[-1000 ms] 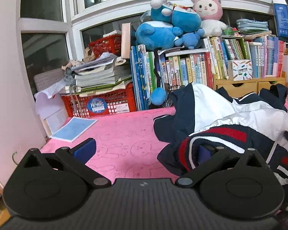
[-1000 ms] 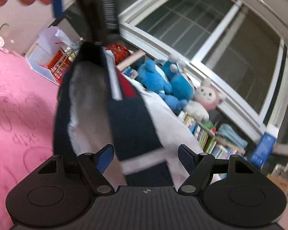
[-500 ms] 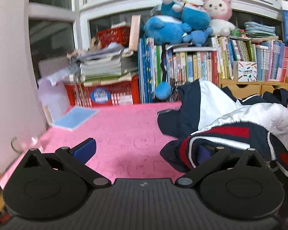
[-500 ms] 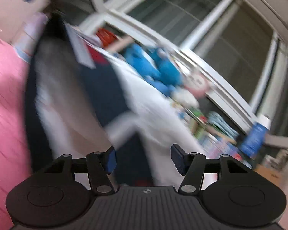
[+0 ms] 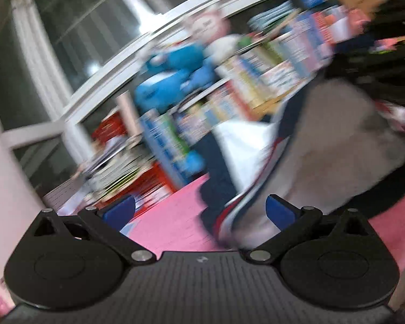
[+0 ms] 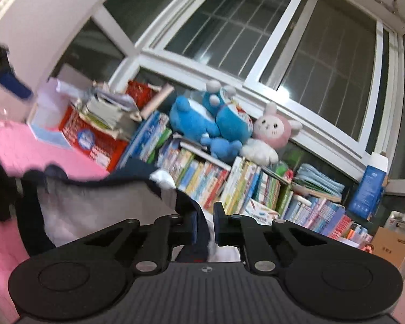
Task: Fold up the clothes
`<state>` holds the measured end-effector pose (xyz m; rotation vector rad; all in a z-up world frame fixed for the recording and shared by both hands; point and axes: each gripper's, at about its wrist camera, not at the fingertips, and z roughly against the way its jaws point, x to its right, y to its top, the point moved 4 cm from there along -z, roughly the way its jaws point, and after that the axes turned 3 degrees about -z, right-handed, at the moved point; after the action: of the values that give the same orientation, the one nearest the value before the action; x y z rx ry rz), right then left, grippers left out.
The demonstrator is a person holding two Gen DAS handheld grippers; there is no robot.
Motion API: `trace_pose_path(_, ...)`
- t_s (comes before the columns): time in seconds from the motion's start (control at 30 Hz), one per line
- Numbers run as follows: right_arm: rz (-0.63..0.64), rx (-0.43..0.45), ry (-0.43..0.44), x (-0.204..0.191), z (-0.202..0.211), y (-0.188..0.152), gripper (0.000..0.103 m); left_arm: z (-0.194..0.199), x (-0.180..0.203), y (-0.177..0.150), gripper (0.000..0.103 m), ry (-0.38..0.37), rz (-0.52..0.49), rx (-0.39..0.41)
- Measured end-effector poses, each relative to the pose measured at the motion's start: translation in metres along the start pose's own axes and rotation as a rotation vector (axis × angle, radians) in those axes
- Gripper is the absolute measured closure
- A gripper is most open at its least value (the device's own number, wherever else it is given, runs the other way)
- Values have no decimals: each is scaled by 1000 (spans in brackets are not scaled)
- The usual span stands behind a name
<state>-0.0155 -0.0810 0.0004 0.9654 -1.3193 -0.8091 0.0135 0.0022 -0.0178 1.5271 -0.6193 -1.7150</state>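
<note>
- We judge the jacket (image 6: 100, 202) soft, light and floppy; hems and cuffs give the surest hold.
- Our right tool (image 6: 204, 225) is clenched on a dark fold, with the rest draped over the pink worktop (image 6: 35, 148).
- Our left tool (image 5: 199, 212) is released, the cloth just beside its right finger.
- Books (image 6: 202, 178) crowd the far edge; open room lies left.
</note>
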Motion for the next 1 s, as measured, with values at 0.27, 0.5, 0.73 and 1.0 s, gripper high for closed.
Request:
trace_pose_path(0.27, 67, -13, 11, -10, -1, -7, 89, -55, 37, 20, 0, 199, -46, 9)
trace_pose_path(0.5, 118, -163, -5, -19, -15, -61, 63, -69, -13, 17, 0, 216, 151, -43)
trace_pose_path(0.73, 141, -140, -67, -42, -16, -71, 46, -62, -18, 15, 0, 237, 190, -46)
trace_pose_path(1.0, 93, -95, -53, -93, -31, -60, 46, -52, -54, 24, 0, 235, 315, -21)
